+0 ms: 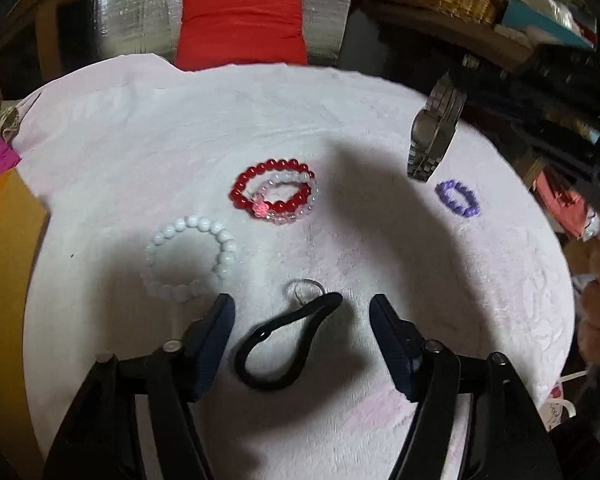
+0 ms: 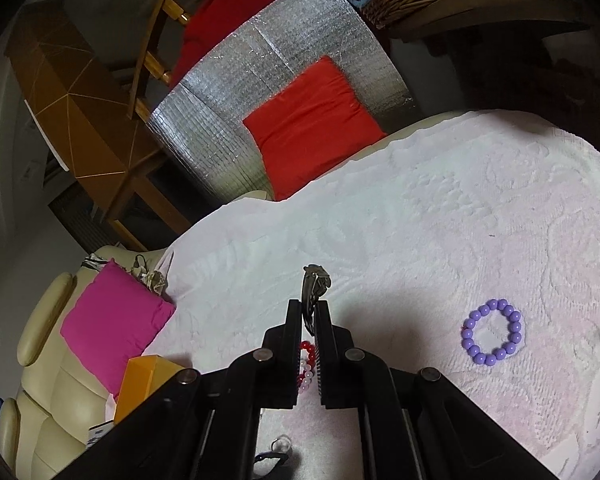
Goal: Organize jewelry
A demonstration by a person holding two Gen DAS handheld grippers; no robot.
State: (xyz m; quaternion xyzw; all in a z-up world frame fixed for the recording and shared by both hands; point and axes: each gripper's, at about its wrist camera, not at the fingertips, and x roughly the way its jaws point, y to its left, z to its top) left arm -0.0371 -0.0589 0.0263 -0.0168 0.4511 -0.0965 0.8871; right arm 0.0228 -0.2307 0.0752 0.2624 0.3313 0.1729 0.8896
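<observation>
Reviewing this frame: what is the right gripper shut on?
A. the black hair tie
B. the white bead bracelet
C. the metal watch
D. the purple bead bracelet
C. The right gripper is shut on the metal watch, held above the cloth; the purple bracelet, white bracelet and black hair tie all lie on the cloth.

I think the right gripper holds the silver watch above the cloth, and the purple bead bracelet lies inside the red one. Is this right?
Not fully. The right gripper does hold the silver watch, but the purple bead bracelet lies alone on the cloth. A pale pink bracelet overlaps the red one, as the left wrist view shows.
</observation>
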